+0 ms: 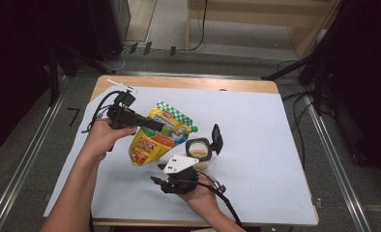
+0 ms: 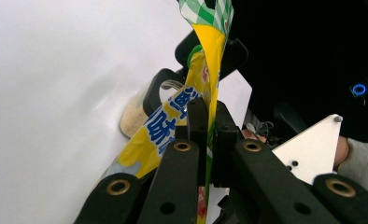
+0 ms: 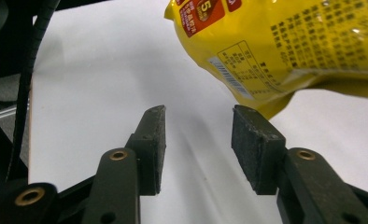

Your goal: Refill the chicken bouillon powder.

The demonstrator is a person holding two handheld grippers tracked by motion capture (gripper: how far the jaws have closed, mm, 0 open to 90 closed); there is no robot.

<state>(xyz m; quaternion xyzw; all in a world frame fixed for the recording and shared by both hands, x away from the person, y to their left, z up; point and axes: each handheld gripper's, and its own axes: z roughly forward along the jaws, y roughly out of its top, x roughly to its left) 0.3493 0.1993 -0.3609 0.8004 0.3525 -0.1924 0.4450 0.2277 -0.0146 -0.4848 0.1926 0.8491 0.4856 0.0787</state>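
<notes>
Yellow pouch hangs pinched in my left claw above the bench, beside an open jar; my right claw gapes, gripping nothing.

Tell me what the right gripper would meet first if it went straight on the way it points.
Probably nothing held: the open right gripper aims low across the white table cover. The yellow pouch hangs above and to one side of that line, though depth is unclear.

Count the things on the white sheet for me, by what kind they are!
Yellow pouch, held up by the left gripper: 1
Clear jar with its black flip lid open: 1
Grippers, counting the right gripper: 2
Total: 4
</notes>
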